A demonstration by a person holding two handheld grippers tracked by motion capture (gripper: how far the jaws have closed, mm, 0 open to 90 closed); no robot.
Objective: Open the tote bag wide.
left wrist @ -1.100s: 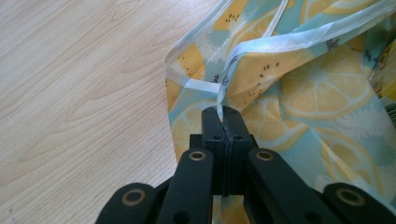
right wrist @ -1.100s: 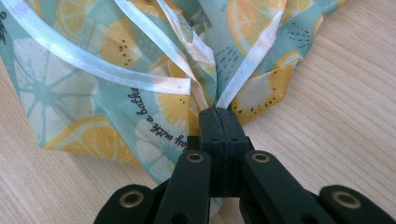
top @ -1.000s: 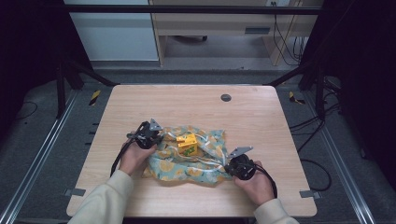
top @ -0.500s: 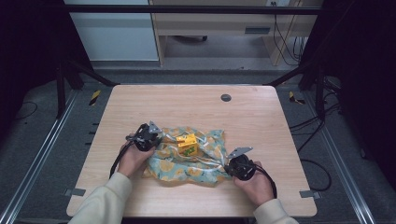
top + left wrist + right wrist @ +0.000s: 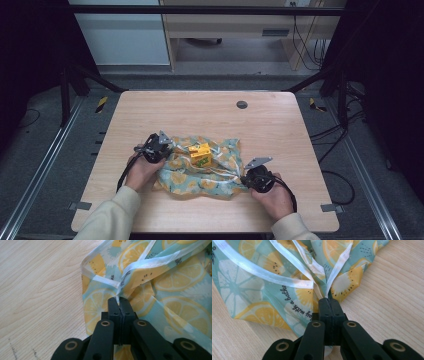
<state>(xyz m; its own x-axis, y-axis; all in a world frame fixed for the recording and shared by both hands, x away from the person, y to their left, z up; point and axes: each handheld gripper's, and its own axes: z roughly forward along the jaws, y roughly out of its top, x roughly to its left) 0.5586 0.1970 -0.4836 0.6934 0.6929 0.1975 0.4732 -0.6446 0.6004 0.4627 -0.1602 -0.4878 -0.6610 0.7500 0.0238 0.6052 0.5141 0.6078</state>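
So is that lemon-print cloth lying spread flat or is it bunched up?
Bunched up. The cloth lies rumpled in folds around the yellow box, and the left gripper and right gripper each pinch a gathered edge.

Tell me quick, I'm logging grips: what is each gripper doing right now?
Left gripper: closed, pinching the hemmed edge of the lemon-print cloth.
Right gripper: closed, pinching another bunched hem of the same cloth.

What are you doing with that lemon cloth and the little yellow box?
A person at a wooden table holds a gripper in each hand. The left gripper is shut on one edge of the lemon-print cloth, and the right gripper is shut on an edge at the opposite side. A small yellow box sits on the middle of the cloth, which is rumpled around it.
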